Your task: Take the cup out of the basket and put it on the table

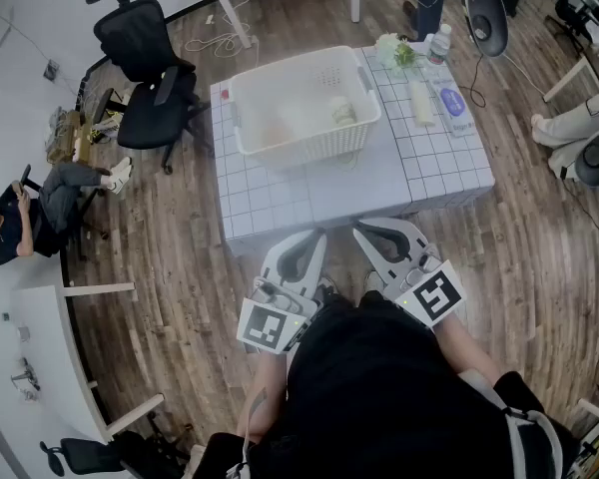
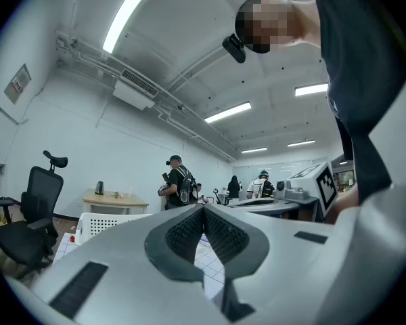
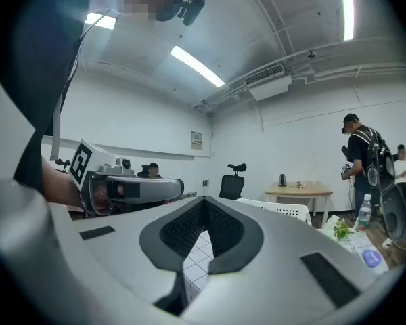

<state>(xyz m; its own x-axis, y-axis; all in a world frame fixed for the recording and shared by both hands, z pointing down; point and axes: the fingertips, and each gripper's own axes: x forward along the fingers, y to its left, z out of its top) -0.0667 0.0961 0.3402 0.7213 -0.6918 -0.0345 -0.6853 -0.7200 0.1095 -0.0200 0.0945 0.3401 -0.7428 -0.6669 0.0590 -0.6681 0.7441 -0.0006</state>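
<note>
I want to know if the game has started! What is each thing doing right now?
left gripper: shut, empty
right gripper: shut, empty
cup: inside the basket
basket: on the table, not held
bottle: standing on the table

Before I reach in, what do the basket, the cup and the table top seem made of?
Basket: likely white moulded plastic, matte, with rows of small holes in its walls.
Cup: pale, too small to tell; perhaps paper or plastic.
Table: white top with a grey grid, like tile or a printed sheet; unclear which.
</note>
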